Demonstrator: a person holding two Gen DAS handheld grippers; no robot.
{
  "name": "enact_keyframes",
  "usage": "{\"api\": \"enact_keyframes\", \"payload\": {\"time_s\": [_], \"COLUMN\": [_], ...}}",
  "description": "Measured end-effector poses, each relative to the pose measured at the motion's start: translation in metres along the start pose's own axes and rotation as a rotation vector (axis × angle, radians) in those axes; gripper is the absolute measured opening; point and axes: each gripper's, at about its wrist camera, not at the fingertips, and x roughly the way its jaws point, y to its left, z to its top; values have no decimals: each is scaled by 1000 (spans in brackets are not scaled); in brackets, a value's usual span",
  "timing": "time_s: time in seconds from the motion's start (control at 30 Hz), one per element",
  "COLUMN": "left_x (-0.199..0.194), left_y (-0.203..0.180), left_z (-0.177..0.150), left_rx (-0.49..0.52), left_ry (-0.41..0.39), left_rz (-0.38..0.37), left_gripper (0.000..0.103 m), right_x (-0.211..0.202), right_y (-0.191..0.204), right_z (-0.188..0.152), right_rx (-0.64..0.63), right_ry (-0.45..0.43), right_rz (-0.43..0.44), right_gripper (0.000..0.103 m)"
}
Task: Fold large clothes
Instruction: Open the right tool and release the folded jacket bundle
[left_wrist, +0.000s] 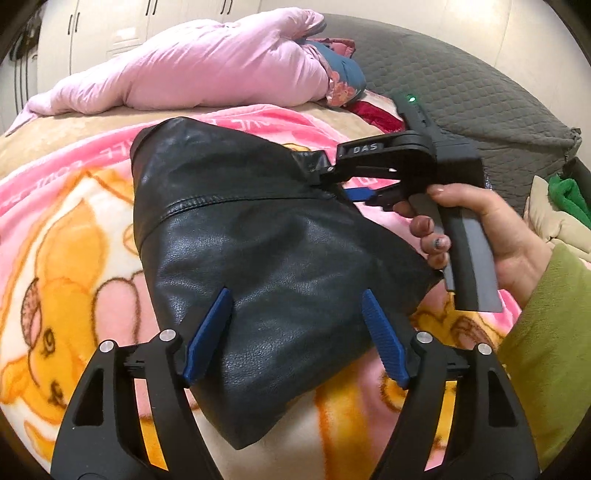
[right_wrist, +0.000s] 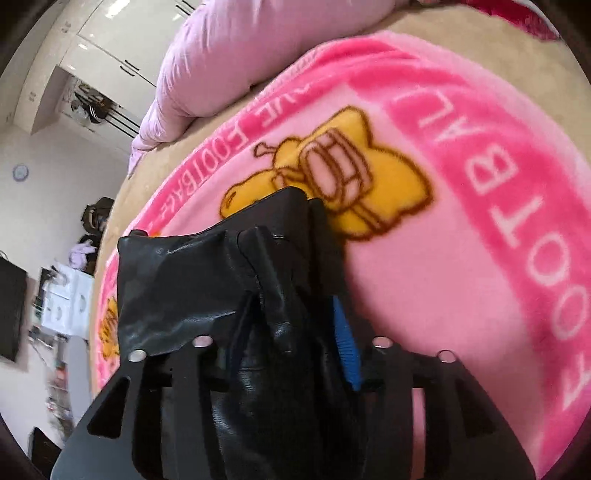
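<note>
Black leather garment (left_wrist: 258, 251) folded on pink blanket (left_wrist: 74, 229), left gripper (left_wrist: 297, 332) jaws apart astride its six o'clock edge, right gripper (left_wrist: 325, 173) jaws around the two o'clock corner, clamp unclear; slick leather likely to slip, springing the fold open.
</note>
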Motion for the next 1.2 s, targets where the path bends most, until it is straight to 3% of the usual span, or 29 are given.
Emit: {"api": "enact_keyframes", "payload": {"time_s": [0.03,0.17,0.37,0.53,0.73,0.8,0.83,0.87,0.9,1.0,1.1,1.2], "left_x": [0,-2,-10,-27,-32,-29,-26,-24,-22,-20,-21,-19], "left_y": [0,2,10,20,29,27,26,26,24,21,19,16], "left_z": [-1,-3,-6,-14,-13,-13,-13,-15,-15,-15,-12,-10], "left_rx": [-1,-11,-46,-114,-158,-148,-140,-136,-133,-120,-122,-111], "left_ry": [0,-7,-16,-74,-86,-67,-55,-48,-43,-46,-55,-52], "left_rz": [2,12,9,10,35,40,43,42,43,51,34,22], "left_gripper": [68,70,73,75,75,75,75,75,75,81,82,82], "right_x": [-3,-28,-62,-84,-82,-75,-74,-73,-73,-82,-95,-88], "right_y": [3,9,15,18,14,6,1,-3,-4,7,11,5], "right_z": [-1,-13,-46,-71,-92,-96,-97,-99,-101,-108,-112,-114], "right_rx": [-12,-42,-97,-94,-69,-23,4,29,34,-43,-61,-66], "right_ry": [-3,-28,-49,-76,-56,-51,-57,-61,-65,-113,-173,-177], "right_rz": [-16,-6,21,92,111,119,130,162,203,198,230,154], "right_gripper": [56,64,67,68,69,77,75,53,46,24,19,19]}}
